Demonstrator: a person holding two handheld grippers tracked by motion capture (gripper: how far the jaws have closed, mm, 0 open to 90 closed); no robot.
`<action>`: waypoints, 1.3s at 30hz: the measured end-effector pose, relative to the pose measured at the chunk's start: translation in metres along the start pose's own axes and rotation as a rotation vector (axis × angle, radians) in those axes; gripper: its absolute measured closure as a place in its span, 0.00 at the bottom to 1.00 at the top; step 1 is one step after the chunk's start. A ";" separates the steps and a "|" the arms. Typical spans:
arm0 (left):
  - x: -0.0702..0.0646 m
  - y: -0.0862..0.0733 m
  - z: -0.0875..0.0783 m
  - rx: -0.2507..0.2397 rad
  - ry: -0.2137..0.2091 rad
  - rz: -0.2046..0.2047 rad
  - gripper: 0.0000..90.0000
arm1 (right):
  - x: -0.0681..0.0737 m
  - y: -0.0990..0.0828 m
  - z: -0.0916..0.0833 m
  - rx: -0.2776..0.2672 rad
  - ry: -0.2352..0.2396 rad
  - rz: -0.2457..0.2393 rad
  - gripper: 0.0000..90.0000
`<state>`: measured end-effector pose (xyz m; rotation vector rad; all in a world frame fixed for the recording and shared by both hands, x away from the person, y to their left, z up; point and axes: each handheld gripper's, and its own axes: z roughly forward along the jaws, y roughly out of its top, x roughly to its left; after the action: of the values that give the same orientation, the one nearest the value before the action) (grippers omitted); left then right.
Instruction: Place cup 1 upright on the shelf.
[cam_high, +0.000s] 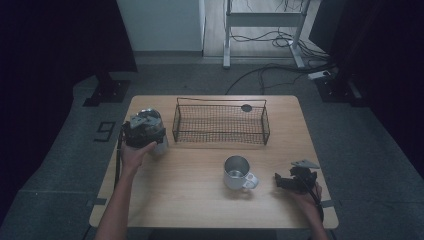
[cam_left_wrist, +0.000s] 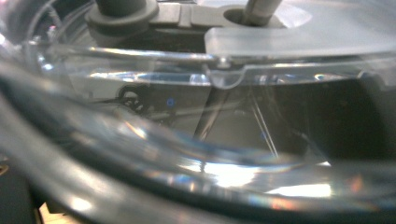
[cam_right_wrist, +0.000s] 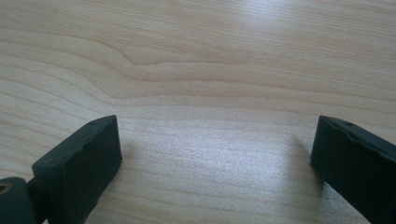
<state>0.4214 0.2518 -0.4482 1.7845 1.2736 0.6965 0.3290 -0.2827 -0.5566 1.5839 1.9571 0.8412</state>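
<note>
With the wire basket (cam_high: 220, 124) taken as landmark, a clear glass vessel (cam_high: 159, 131), a jar or jug by the look of it, is seen just off the basket's left end, where the left gripper (cam_high: 143, 131) is pressed up against it. In the left gripper view curved glass (cam_left_wrist: 196, 154) is seen pressed close against the lens, with a grey lid part above it; the jaws themselves are hidden there, so whether the claw is clamped on the vessel or merely laid against it cannot be told. The right gripper (cam_high: 292, 181) is rested low on the table (cam_high: 200, 205), in front of the basket's right end and well apart from it. In the right gripper view its jaws are spread wide over bare wood, with nothing held between them.

The step in hand is judged to be the taking up of the glass vessel by the left gripper. A firm, level hold would be called for next, since smooth glass may slip, and enough lift to clear the basket's rim if it is meant to go inside.

One basket, one glass vessel and one metal mug (cam_high: 238, 172) are counted; the mug stands in front of the basket, near its middle, with its handle turned toward the right gripper. A small dark disc (cam_high: 246, 107) is seen at the basket's far right corner.
</note>
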 end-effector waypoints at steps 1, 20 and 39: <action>-0.001 0.001 -0.001 -0.004 0.001 -0.001 0.04 | 0.000 0.000 0.000 0.000 0.000 0.000 0.02; -0.011 0.034 -0.025 -0.063 0.010 -0.012 0.04 | 0.000 0.001 0.001 -0.002 0.001 0.002 0.02; -0.022 0.059 -0.034 -0.094 -0.001 -0.015 0.05 | -0.001 0.001 0.001 -0.006 -0.006 0.007 0.03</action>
<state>0.4153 0.2327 -0.3798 1.6980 1.2325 0.7348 0.3302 -0.2832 -0.5567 1.5892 1.9443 0.8431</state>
